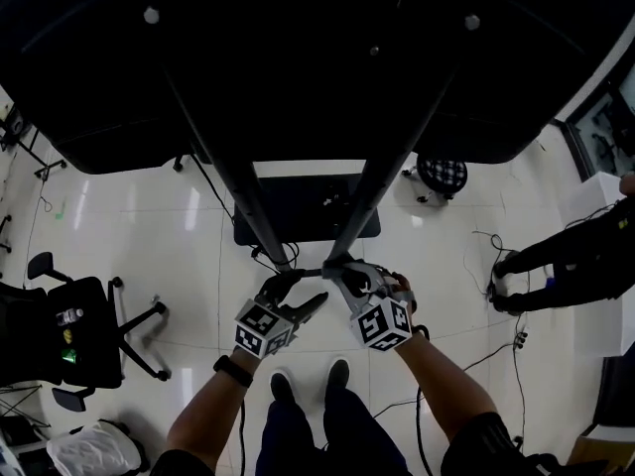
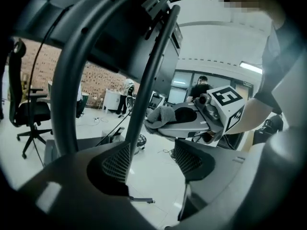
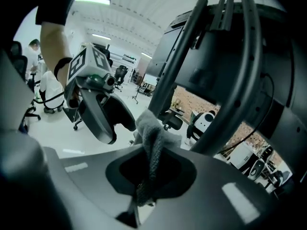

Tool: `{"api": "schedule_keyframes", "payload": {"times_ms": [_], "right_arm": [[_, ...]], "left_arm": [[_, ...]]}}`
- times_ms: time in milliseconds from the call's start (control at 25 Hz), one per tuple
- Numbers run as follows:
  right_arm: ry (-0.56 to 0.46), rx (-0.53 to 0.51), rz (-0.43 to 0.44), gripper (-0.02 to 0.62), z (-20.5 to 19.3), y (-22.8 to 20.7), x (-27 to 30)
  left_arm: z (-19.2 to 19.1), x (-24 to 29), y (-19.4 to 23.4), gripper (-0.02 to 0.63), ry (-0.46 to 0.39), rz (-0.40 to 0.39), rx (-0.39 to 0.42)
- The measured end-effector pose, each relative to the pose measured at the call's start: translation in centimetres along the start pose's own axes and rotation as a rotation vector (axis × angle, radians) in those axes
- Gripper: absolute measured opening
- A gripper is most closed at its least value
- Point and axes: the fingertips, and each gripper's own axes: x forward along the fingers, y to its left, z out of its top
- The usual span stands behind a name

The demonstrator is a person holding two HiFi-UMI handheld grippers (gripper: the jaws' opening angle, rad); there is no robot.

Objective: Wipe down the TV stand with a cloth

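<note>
My right gripper [image 3: 146, 176] is clamped on the grey knitted cloth [image 3: 149, 135], which touches one slanted black metal leg of the TV stand [image 3: 178, 73]. My left gripper [image 2: 153, 159] has its jaws apart and empty, near the stand's other leg [image 2: 67, 90].

1. The floor [image 1: 129, 226] is glossy white tile, with loose cables [image 1: 517, 340] trailing across its right side.
2. A black office chair [image 1: 84, 330] stands at the floor's left edge, and a round stool [image 1: 442, 174] sits farther back.
3. A brick wall [image 2: 98, 75] closes one side, with glass partitions [image 2: 184, 82] on another.
4. Strip lights [image 3: 91, 0] glow on the white ceiling [image 3: 129, 18].
</note>
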Motion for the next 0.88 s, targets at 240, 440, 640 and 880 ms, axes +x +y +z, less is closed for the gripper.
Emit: {"api": "schedule_keyframes", "payload": {"times_ms": [240,440,640,880], "right_arm": [[-0.085,0.127,-0.069,0.023,7.9,0.2,-6.6],[-0.135,0.202,-0.08,0.023,13.2,2.9,-11.9],[-0.209,0.342,-0.094,0.023,16.8,5.1,-18.3],[-0.232,0.464,-0.142,0.021,17.1,7.1,-25.4]], "left_arm": [[5.3,-6.4,-4.9,0.308,-0.01,-0.02,0.089],[7.4,-11.6,-8.8,0.281,0.004,-0.056,0.155],[9.3,-17.8,-12.1,0.231,-0.034,-0.081,0.189],[9.2,-23.1,-16.0,0.228,-0.034,-0.092,0.207]]}}
